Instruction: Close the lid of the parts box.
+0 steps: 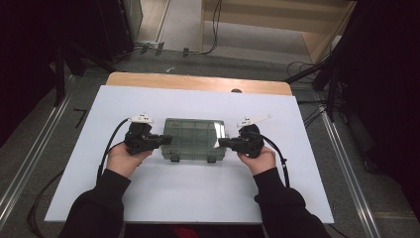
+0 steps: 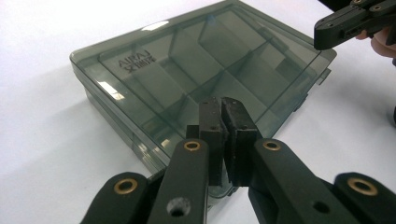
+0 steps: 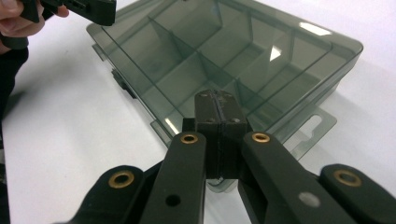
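White table sheet (image 1: 188, 193), smoky clear compartment box (image 1: 194, 138) lying flat mid-sheet, lid down. Left gripper (image 1: 166, 139) and right gripper (image 1: 223, 143) flank its short ends, jaws pressed together, empty. Best approach: open jaws first, meet both ends level, avoid skidding box.

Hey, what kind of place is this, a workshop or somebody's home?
Probably a lab or recording workspace, not a home: a white board laid over a wooden table, cables trailing across the floor, dark equipment stands around it, and a clear compartment box between two hand-held tools.
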### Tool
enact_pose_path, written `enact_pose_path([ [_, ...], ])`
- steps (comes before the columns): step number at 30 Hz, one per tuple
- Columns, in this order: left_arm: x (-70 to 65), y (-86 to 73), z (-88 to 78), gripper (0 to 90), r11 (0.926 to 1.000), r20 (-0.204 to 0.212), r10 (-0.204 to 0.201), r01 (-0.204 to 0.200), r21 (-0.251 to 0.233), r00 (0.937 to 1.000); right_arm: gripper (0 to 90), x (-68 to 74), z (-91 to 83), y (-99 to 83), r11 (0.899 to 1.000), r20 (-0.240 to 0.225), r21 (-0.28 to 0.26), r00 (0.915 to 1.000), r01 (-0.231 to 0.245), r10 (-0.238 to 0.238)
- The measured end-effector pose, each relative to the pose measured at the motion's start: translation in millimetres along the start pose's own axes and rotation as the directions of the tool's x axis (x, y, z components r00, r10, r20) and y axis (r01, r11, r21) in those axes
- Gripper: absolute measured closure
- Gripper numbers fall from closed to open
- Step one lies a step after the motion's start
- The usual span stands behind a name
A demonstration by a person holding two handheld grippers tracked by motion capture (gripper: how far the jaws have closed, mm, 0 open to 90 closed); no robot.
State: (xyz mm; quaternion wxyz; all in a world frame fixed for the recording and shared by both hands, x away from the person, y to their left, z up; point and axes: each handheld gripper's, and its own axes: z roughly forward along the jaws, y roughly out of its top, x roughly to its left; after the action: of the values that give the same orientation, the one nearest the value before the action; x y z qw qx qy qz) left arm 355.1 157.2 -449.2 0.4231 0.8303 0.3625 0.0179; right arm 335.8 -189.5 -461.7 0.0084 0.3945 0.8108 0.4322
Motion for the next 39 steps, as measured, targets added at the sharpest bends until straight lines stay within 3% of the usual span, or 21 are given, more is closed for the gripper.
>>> enact_pose_path([
  [9, 4.3, -5.1, 9.5, 87.3, 0.9996, 0.005, -0.013, 0.012, 0.025, 0.9999, 87.7, -4.3, 6.9, -4.9, 1.000, 0.016, 0.030, 0.9998, -0.007, 0.007],
  [17, 3.0, -6.9, 10.6, 88.4, 0.9996, 0.001, 0.023, -0.023, 0.019, 0.9997, 87.9, -4.2, 10.2, -6.6, 1.000, -0.011, 0.029, 0.9999, -0.003, 0.004],
  [22, 2.6, -7.7, 10.4, 89.2, 0.9993, -0.002, 0.032, -0.032, 0.019, 0.9995, 88.1, -0.5, 10.5, -7.0, 0.999, 0.009, 0.032, 0.9997, 0.024, -0.024],
  [24, 2.0, -9.3, 13.2, 89.9, 0.9984, -0.009, 0.039, -0.038, 0.042, 0.9992, 88.2, -0.4, 11.8, -7.4, 0.999, 0.016, 0.052, 0.9997, 0.015, -0.016],
  [26, 1.1, -10.8, 13.5, 89.9, 0.9985, -0.004, 0.040, -0.040, 0.037, 0.9992, 88.2, 0.7, 14.2, -10.2, 0.998, -0.001, 0.053, 0.9997, 0.023, -0.023],
  [29, 1.2, -11.5, 13.4, 89.6, 0.9987, -0.003, 0.042, -0.042, 0.030, 0.9991, 88.1, 3.0, 13.9, -10.2, 0.998, 0.016, 0.050, 0.9994, 0.031, -0.032],
  [32, 3.4, -11.5, 12.6, 84.8, 0.9996, 0.027, 0.015, -0.015, 0.023, 0.9995, 87.3, 1.5, 12.9, -10.6, 0.999, 0.007, 0.048, 0.9999, 0.015, -0.015],
  [34, 2.9, -10.7, 11.6, 76.4, 0.9997, 0.031, 0.003, -0.004, 0.025, 0.9995, 81.6, 1.4, 11.4, -10.5, 0.999, -0.001, 0.041, 0.9998, 0.018, -0.018],
  [39, -5.2, -10.1, 4.4, 65.1, 0.9990, 0.036, 0.027, -0.028, 0.035, 0.9990, 73.0, 7.7, 3.3, -12.6, 0.999, 0.009, 0.035, 0.9993, 0.036, -0.036],
])
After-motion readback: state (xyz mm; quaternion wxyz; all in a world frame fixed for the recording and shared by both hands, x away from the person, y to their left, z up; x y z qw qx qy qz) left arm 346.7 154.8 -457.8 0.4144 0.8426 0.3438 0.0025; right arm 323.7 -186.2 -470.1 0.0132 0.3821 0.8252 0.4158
